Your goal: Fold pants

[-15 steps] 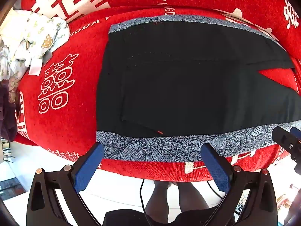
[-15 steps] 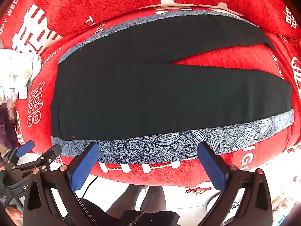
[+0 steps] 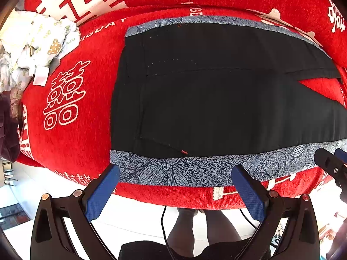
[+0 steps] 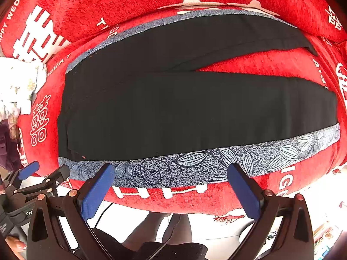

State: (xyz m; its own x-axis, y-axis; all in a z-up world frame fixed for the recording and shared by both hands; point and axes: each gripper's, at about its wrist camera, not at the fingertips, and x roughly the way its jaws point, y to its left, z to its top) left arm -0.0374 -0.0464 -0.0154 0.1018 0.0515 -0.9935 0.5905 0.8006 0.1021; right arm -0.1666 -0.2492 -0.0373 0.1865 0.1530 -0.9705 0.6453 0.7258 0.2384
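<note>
- Looking down, I see the pants (image 3: 216, 99) lying flat on a red sofa (image 3: 71, 143), with the waist to the left and the two legs running off to the right.
- My left tongs (image 3: 175, 184) are wide open and hold nothing. They hang over the near edge of the pants, close to the waist.
- My right tongs (image 4: 171, 182) are wide open and empty too. They hang over the near leg, further along.
- The pants look soft and light, I think. They will bend and sag when I lift them, so one grip will not keep them flat.
- The cloth looks thin, so I should pinch it well in from the edge or it may slip out.
- A blue flower strip (image 4: 195, 162) runs along the near side. That edge is a good place to grab, one tongs near the waist and one down the leg.
- Then I could lift that side over onto the far leg (image 4: 216, 36).
</note>
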